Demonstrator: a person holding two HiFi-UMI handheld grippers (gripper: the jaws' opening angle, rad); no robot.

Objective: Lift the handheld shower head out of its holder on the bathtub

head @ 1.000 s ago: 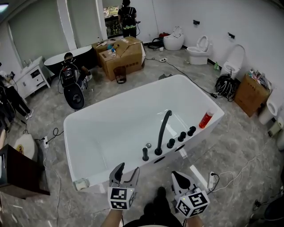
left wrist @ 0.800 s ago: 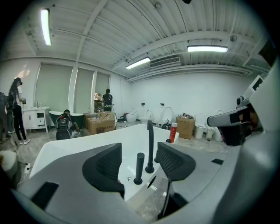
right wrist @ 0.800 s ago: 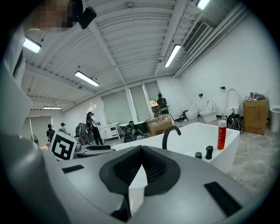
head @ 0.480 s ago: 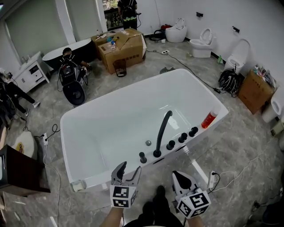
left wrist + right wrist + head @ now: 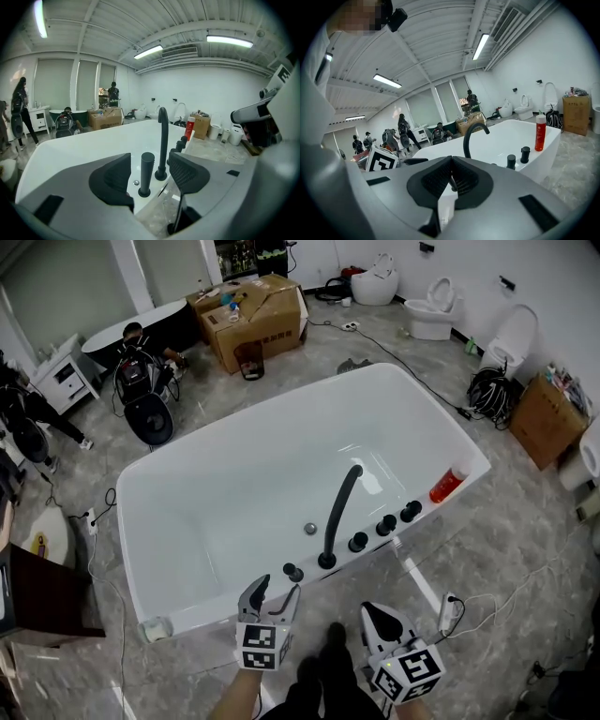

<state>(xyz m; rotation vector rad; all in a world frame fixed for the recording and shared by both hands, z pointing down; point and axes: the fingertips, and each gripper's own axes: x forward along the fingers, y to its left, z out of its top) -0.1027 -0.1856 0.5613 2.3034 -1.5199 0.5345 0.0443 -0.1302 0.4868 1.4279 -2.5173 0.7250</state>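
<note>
The white bathtub (image 5: 234, 474) carries black fittings on its near rim: a tall spout (image 5: 337, 512) and, just left of it, the handheld shower head (image 5: 146, 172), upright in its holder. The left gripper (image 5: 273, 596) hangs short of the rim with its jaws wide apart and empty (the shower head is framed in the gap, apparently for the grasp). The right gripper (image 5: 375, 617) has its jaws pressed together on nothing and is likely idle.

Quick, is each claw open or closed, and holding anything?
Left claw: open, holding nothing; shower head just ahead.
Right claw: closed, holding nothing.
</note>
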